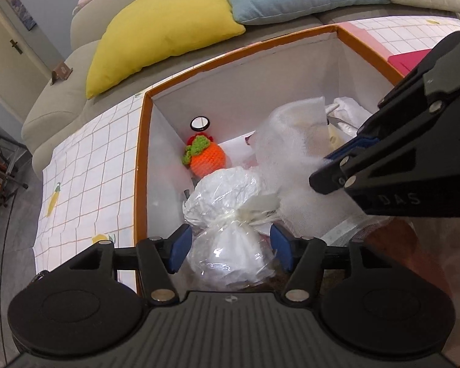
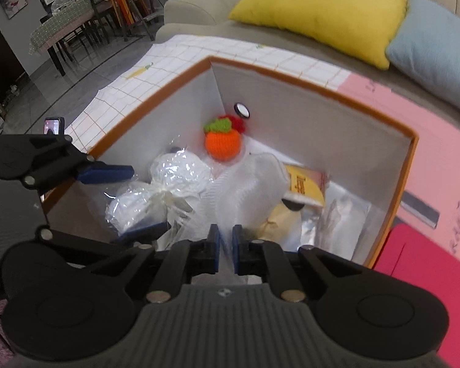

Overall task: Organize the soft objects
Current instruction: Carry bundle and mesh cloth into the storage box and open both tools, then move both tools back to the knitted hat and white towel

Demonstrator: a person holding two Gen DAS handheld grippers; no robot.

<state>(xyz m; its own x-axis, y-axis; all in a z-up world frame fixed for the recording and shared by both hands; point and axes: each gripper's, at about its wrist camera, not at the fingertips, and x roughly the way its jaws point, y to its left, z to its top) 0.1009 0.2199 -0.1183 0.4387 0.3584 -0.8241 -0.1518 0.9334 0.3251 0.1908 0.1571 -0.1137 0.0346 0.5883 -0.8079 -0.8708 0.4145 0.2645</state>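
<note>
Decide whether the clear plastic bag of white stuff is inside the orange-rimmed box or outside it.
Inside. The clear plastic bag lies within the white walls of the orange-rimmed box, near the crocheted orange.

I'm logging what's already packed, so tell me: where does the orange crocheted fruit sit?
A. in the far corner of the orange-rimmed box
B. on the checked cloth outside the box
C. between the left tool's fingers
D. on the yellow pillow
A: the orange crocheted fruit lies inside the orange-rimmed box, against its far corner below a round hole in the wall.
</note>
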